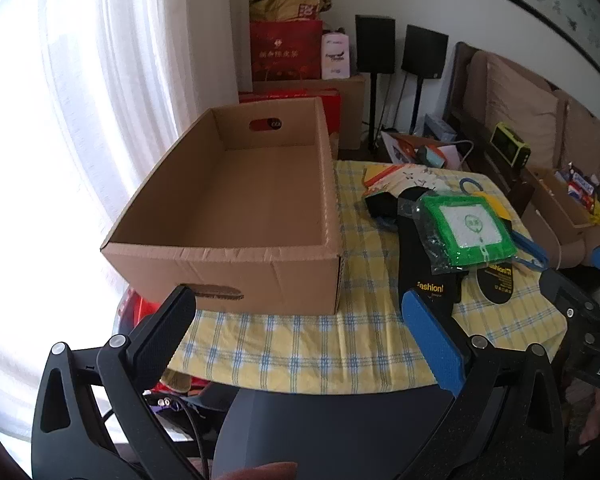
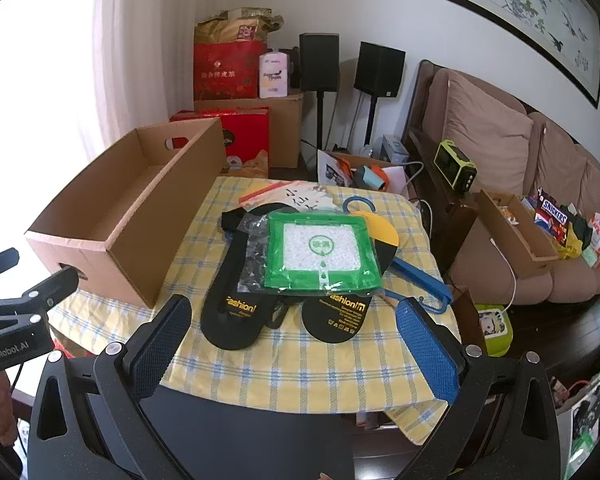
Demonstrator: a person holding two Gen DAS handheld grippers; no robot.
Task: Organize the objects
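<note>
Cardboard box (image 1: 236,204): open-topped, nothing inside, handle cut-outs in both end walls, at the table's (image 2: 300,360) left edge. Green-framed packet (image 2: 320,254): clear bag, atop two black insoles (image 2: 236,312) mid-table; blue hanger (image 2: 416,276) partly buried beneath. Bare checked cloth along the near edge. My left gripper (image 1: 300,320) and right gripper (image 2: 296,332): both spread wide, holding nothing. Far items overlap, indistinct.

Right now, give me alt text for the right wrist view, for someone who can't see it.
An open right gripper hovers over a checked tablecloth where a green packet lies on black insoles and a blue hanger. An empty cardboard box stands to the left.
</note>
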